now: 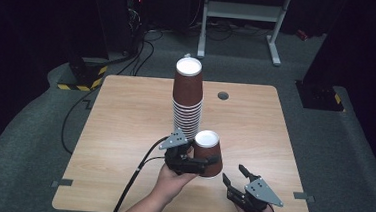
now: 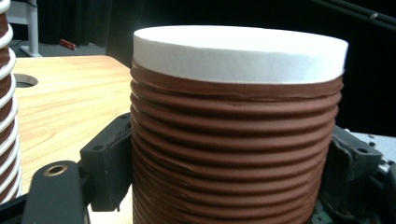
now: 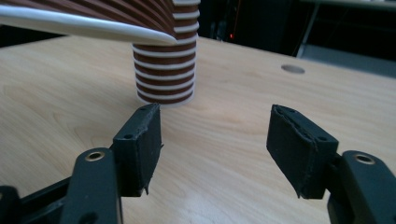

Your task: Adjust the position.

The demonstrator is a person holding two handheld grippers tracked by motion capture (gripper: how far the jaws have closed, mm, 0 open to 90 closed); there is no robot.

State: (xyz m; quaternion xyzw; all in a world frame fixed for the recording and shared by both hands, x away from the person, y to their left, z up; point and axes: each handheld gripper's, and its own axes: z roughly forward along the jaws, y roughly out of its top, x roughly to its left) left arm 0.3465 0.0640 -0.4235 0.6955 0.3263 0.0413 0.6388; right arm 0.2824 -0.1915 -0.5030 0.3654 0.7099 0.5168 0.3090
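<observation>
Near the front edge of the bench (image 1: 124, 131), on the right, the right gripper (image 1: 235, 175) sits in a hand. Its 2 black jaws stand apart with nothing between them, just bare wood.

A little to the left, the left gripper (image 1: 199, 163) squeezes a brown cup (image 1: 208, 152) by its sides. The cup is upside down, with its white bottom facing up. The left gripper view shows the cup's ribbed brown wall (image 2: 233, 154) pressed between both pads. The cup's wide rim is cut off at the bottom of that view, so it is hard to tell if the cup touches the bench.

Just behind it, near the middle of the bench, stands a tall stack of cups (image 1: 187, 98), also upside down. It looks just beside the held cup.

Farther back and to the right is a small round hole (image 1: 223, 95) in the bench.

No words or labels can be read on the cups.
</observation>
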